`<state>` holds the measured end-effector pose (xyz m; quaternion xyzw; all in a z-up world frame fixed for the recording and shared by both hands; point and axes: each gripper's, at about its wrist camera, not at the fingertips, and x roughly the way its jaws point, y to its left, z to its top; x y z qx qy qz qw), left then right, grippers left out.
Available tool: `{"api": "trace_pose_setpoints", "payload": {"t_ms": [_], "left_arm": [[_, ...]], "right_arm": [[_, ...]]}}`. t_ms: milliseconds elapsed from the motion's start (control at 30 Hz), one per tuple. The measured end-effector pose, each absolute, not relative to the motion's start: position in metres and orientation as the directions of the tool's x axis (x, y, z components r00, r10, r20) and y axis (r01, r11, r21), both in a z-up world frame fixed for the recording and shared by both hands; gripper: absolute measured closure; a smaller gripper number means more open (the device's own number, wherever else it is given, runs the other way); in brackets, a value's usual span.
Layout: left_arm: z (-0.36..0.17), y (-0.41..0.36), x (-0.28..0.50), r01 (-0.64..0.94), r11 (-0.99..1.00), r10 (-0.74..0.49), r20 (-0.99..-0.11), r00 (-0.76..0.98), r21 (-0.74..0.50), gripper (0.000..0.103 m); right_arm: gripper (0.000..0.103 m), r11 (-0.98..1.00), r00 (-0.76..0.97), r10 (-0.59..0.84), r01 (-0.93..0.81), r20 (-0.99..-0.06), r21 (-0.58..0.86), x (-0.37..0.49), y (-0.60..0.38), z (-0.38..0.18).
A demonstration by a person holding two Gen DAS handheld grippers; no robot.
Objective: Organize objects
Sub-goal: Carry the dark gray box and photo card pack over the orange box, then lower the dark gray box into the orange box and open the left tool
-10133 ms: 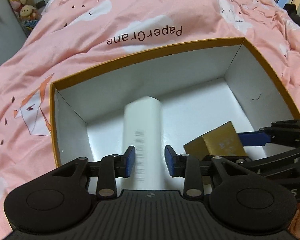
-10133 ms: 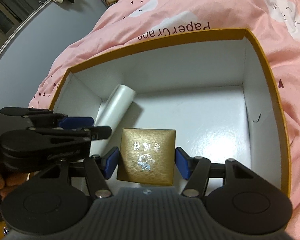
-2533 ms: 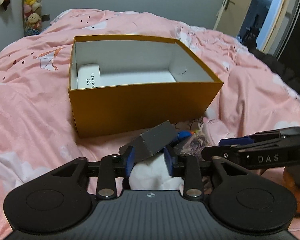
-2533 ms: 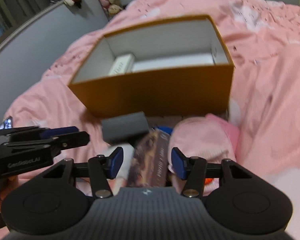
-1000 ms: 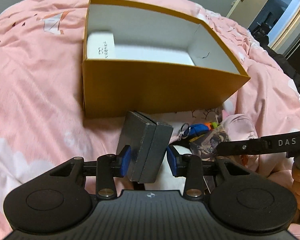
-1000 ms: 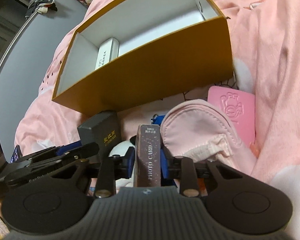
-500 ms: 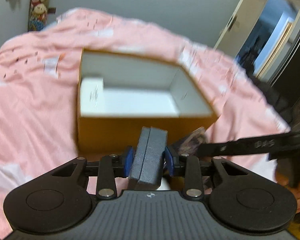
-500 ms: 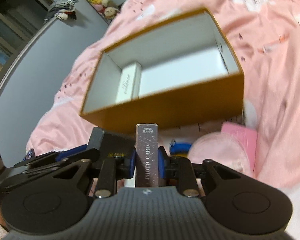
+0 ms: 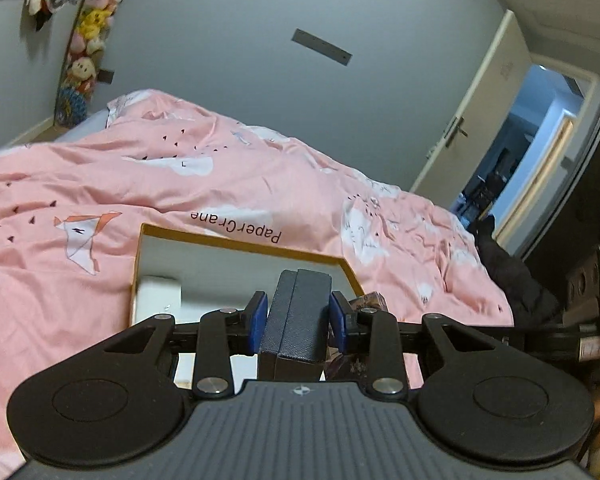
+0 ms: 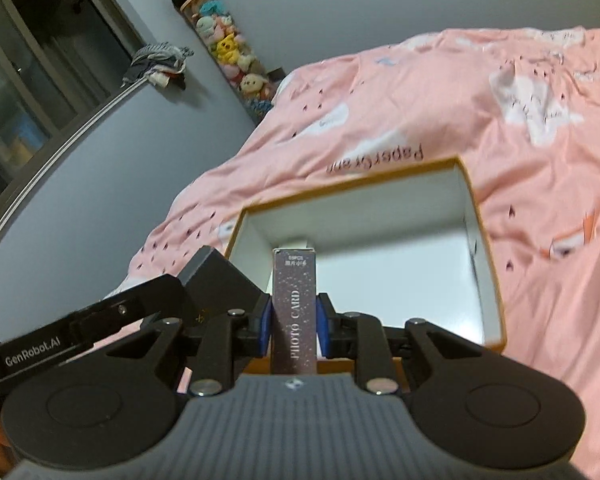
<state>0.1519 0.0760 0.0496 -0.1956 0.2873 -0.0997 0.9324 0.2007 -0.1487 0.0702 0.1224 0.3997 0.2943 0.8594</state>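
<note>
the left gripper pinches a dark grey box upright between its blue pads. the right gripper clamps a photo card pack, both held above the open orange box.

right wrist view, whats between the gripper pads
A slim box marked PHOTO CARD, upright and clamped in the right gripper, with the open orange box beyond it.

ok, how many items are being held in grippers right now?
2. A dark grey case clamped in the left gripper, and a photo card box clamped in the right gripper; both are near the orange box.
</note>
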Motion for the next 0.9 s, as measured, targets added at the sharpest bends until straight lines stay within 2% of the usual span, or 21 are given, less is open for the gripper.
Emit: {"api": "trace_pose_setpoints", "payload": {"t_ms": [133, 467, 900], "left_arm": [[0.034, 0.082, 0.183, 0.056, 0.883, -0.325, -0.522, 0.788, -0.466, 0.066], [-0.019, 0.084, 0.246, 0.075, 0.894, -0.376, -0.648, 0.663, -0.442, 0.066], [-0.059, 0.086, 0.310, 0.113, 0.893, -0.434, -0.763, 0.479, -0.437, 0.065]], "right_arm": [[0.079, 0.818, 0.517, 0.575, -0.366, -0.634, 0.443, 0.228, -0.144, 0.060], [0.079, 0.859, 0.469, 0.511, -0.291, -0.720, 0.421, 0.285, -0.132, 0.003], [0.079, 0.872, 0.429, 0.487, -0.297, -0.761, 0.390, 0.325, -0.124, -0.032]]}}
